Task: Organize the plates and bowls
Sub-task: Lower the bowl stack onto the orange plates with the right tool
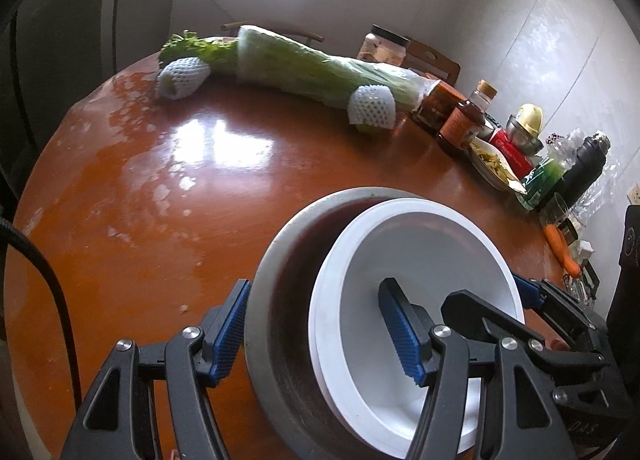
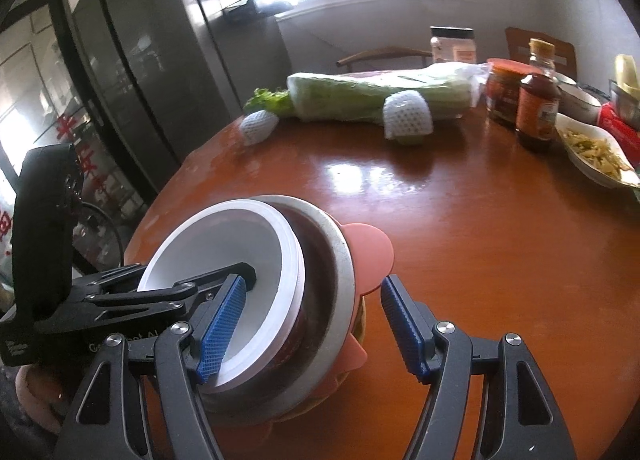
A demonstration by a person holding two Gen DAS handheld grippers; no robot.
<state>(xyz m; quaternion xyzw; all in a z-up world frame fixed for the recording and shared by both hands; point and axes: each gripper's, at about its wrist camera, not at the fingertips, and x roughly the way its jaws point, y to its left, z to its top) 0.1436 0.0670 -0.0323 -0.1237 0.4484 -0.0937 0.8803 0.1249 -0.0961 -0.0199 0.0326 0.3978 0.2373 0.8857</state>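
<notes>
Left wrist view: left gripper [image 1: 320, 336] fingers clamp the stacked bowls [image 1: 424, 260]; right gripper [image 2: 312, 330] fingers straddle them, grip unclear.

One white bowl [image 1: 424, 260], one metal bowl [image 1: 276, 260], one pink plate [image 2: 370, 248], two foam-netted fruits [image 1: 182, 77], two brown sauce bottles [image 2: 536, 115], one carrot [image 1: 560, 252].

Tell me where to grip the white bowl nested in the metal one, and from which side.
Grip the white bowl by its rim, one finger inside and one outside. It sits off-centre in the metal bowl, so come from the side where its rim stands clear of the metal rim. The near wall, toward the left gripper, looks easiest; its far side is hard to judge.
</notes>
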